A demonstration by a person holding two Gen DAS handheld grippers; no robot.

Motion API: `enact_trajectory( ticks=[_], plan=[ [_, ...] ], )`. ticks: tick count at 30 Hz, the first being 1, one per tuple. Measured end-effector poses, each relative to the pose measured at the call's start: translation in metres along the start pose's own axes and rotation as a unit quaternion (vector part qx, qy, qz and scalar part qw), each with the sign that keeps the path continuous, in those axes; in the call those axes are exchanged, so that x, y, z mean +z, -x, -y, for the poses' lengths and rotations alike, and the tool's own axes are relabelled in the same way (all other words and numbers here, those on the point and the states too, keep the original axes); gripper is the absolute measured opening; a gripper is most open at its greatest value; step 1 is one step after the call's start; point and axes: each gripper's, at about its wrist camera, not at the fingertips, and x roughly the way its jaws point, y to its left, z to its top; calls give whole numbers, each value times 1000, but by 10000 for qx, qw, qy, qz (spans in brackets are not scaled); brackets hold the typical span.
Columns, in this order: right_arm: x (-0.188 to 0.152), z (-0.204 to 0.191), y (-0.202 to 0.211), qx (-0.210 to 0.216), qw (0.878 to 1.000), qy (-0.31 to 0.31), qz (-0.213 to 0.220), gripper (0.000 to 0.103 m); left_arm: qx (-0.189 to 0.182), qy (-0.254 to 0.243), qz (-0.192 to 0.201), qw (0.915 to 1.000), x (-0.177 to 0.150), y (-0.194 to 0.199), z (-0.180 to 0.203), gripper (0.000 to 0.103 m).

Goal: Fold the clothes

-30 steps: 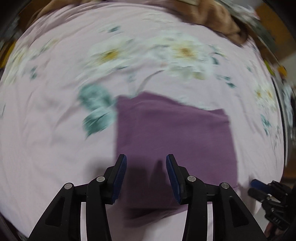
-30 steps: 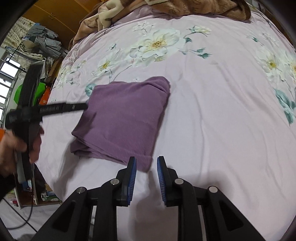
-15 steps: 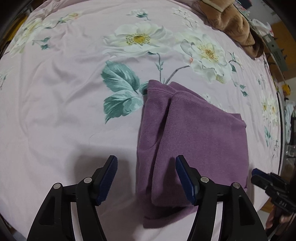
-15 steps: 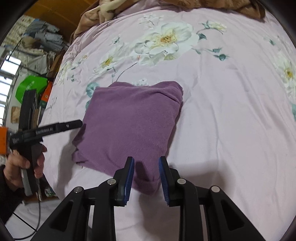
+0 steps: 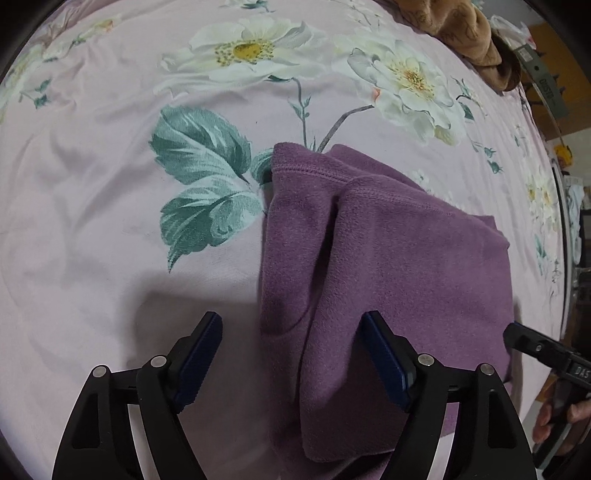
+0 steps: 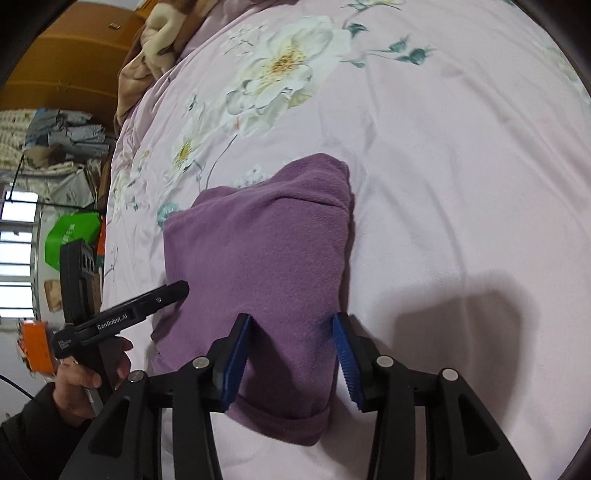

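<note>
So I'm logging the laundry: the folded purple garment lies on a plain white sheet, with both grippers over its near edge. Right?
Not quite. The sheet is pink with a flower print, not plain white; both wrist views show it. The rest holds: the folded purple garment lies on it, with the left gripper and the right gripper over its near edge, their jaws opening.

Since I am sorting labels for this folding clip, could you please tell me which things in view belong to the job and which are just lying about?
Part of the job:
- folded purple fleece garment
- left gripper, jaws opening astride the garment's near edge
- right gripper, jaws opening astride its near corner
- floral pink bedsheet, the work surface

Lying about:
- brown blanket
- green bag
- pile of grey cloth
</note>
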Motion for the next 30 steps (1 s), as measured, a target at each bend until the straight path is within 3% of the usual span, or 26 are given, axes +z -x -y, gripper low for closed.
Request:
enact_trajectory(
  ticks=[10, 12, 13, 15, 17, 26, 30],
  plan=[
    [10, 8, -24, 365, 9986, -326, -218, 51, -410, -51, -148, 9990, 17, -9, -1, 81],
    [13, 6, -26, 368, 9986, -238, -291, 43, -576, -71, -154, 9982, 19, -6, 1, 57],
    [14, 4, -25, 354, 9988, -161, -303, 40, -651, -86, -156, 9977, 19, -3, 3, 52],
    [15, -2, -22, 334, 9990, -6, -307, 36, -569, -217, -76, 9981, 18, 5, 12, 33],
    [15, -9, -17, 325, 9990, 152, -285, 34, -543, -273, -16, 9981, 19, 11, 15, 26],
    [26, -66, 15, 491, 9970, 603, 65, 32, -712, -245, 537, 9957, 30, 71, -7, 23],
    [34, -110, 4, 597, 9954, 712, 220, 32, -692, -338, 756, 9942, 52, 101, -47, 23]
  ],
)
